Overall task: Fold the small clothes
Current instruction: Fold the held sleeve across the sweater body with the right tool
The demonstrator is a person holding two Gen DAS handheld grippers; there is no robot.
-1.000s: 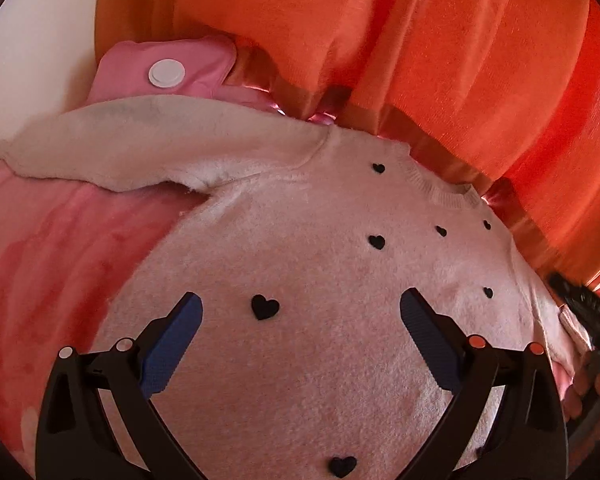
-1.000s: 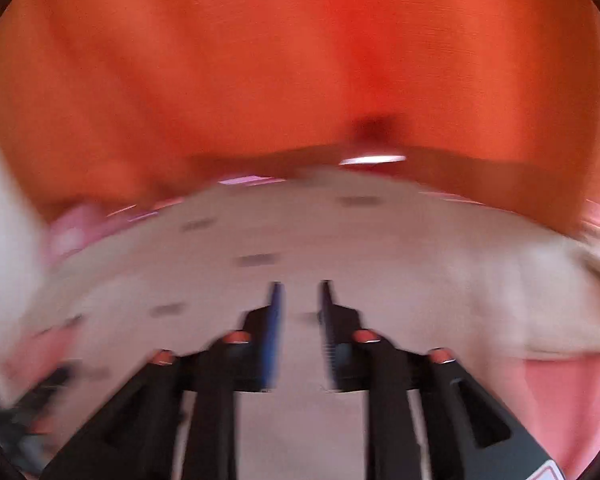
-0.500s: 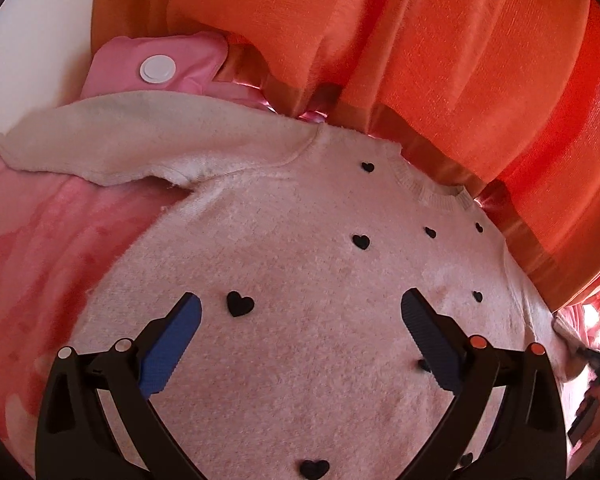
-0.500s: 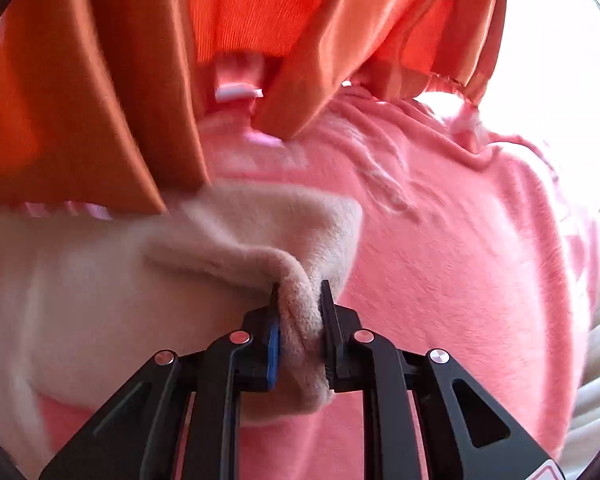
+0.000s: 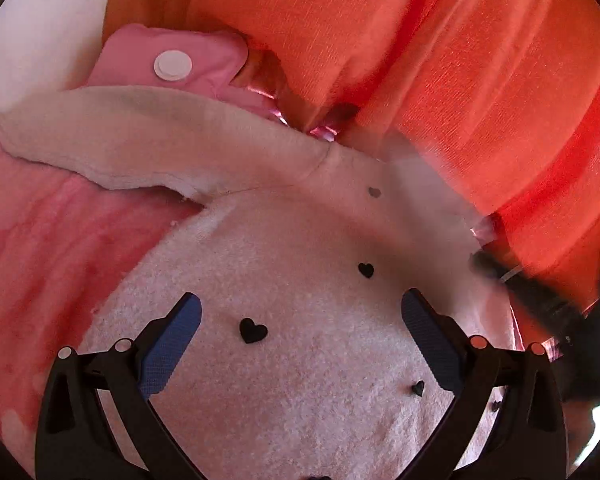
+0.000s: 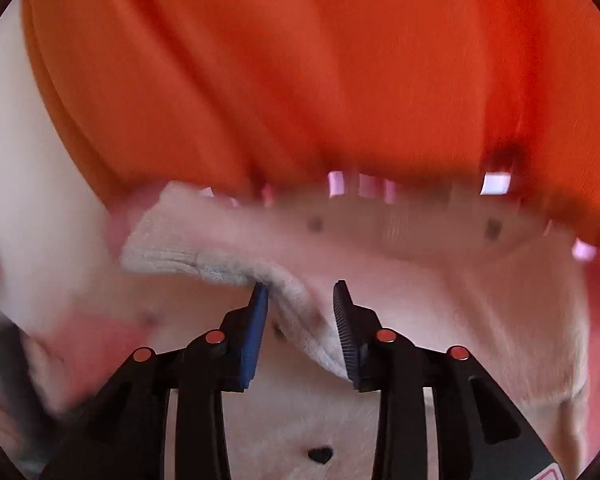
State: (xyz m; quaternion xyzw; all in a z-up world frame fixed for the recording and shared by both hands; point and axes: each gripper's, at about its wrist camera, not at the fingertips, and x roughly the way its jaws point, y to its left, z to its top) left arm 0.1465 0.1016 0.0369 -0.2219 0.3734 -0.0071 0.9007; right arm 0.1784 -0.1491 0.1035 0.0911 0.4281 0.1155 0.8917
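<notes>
Left wrist view: your left gripper (image 5: 300, 334) hovered over the fluffy cream sweater (image 5: 300, 360) with small black hearts, its fingers (image 5: 172, 344) spread wide apart and nothing between them. The sweater lay flat on a pink blanket (image 5: 48, 272), one sleeve (image 5: 140, 140) stretched out toward the left edge. A pink pouch (image 5: 204, 64) with a white round button sat beyond the sleeve, and an orange curtain (image 5: 440, 60) hung behind. The right gripper (image 5: 540, 296) showed as a dark blur at the sweater's right edge.

Right wrist view (motion-blurred): your right gripper (image 6: 300, 312) had just been opening; its fingers (image 6: 256, 328) stood partly apart with the folded-over sleeve (image 6: 220, 256) lying between them, draped across the sweater's body (image 6: 480, 312). I could not tell whether the pads still touched the fabric.
</notes>
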